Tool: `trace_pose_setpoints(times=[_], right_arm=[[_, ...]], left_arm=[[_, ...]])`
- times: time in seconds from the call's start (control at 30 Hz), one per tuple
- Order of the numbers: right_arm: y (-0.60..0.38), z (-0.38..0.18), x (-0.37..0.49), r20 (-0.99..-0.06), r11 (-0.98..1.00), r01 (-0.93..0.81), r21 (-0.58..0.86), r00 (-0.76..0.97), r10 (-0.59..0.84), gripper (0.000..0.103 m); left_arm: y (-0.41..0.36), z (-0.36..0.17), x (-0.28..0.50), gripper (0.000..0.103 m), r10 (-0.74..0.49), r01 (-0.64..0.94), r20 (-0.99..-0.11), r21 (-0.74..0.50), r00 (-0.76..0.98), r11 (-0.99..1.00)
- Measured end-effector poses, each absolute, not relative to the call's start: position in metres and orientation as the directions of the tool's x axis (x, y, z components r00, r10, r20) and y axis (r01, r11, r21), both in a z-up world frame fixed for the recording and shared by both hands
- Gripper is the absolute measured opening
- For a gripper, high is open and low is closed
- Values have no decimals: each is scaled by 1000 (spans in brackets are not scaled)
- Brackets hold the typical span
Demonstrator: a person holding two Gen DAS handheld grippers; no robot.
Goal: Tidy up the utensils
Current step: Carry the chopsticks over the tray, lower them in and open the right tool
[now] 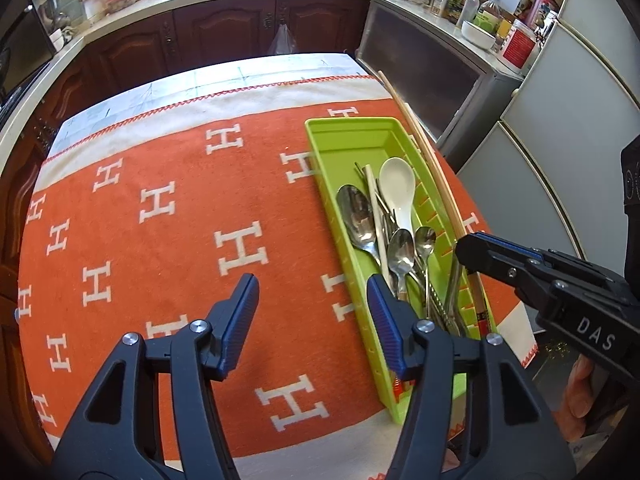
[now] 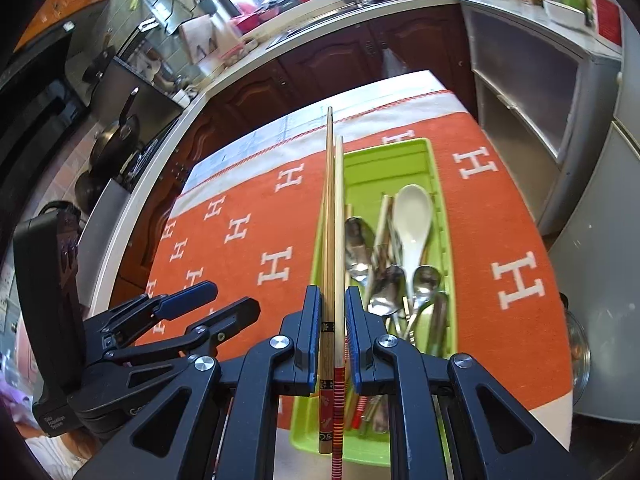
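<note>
A green utensil tray (image 1: 320, 148) (image 2: 450, 240) lies on the orange cloth and holds metal spoons (image 1: 358, 216) (image 2: 356, 244), a white ceramic spoon (image 1: 398, 184) (image 2: 412, 216) and other cutlery. My right gripper (image 2: 333, 300) (image 1: 466, 250) is shut on a pair of wooden chopsticks (image 2: 334, 216) (image 1: 424, 148), held above the tray's edge and pointing along its length. My left gripper (image 1: 312, 292) (image 2: 224, 296) is open and empty, hovering over the cloth just left of the tray's near end.
The table carries an orange cloth with white H marks (image 1: 160, 208). Dark wooden cabinets (image 1: 224, 28) and a counter with a sink stand behind. A grey fridge (image 1: 568, 128) and a shelf with jars stand at the right. Pans (image 2: 116, 140) sit on a stove at the left.
</note>
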State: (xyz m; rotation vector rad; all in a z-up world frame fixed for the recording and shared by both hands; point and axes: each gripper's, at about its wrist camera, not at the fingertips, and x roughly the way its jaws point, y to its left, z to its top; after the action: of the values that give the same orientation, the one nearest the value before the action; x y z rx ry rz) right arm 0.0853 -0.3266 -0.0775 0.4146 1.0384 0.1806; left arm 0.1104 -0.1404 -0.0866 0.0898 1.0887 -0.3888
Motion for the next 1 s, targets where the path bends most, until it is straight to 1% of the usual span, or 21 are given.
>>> trace_pose_setpoints(times=[0.2,0.6,0.77,0.87,1.0], right_arm=[[-344,-84,88,-806,913,91,397,511,299,11],[-343,-121,119,-857,922,149,358,445,261,12],[-341,-132,125,-863,915,162,369,425,273,12],[-336,-134,128,-850,899,155,410,421,315,12],[-323,-136,134,-852,899,140,415,408,329,12]], left_arm=[[-151,-90,119,54,-258,361,-879,-107,401,926],[-160,-104,130,55,-241,361,-893,-97,380,928],[-154,-106,134,55,-234,338,-894,-100,383,936],[-148,-106,137,55,-230,320,-892,-104,388,942],[-143,-105,139,55,-227,307,-892,-106,392,946]])
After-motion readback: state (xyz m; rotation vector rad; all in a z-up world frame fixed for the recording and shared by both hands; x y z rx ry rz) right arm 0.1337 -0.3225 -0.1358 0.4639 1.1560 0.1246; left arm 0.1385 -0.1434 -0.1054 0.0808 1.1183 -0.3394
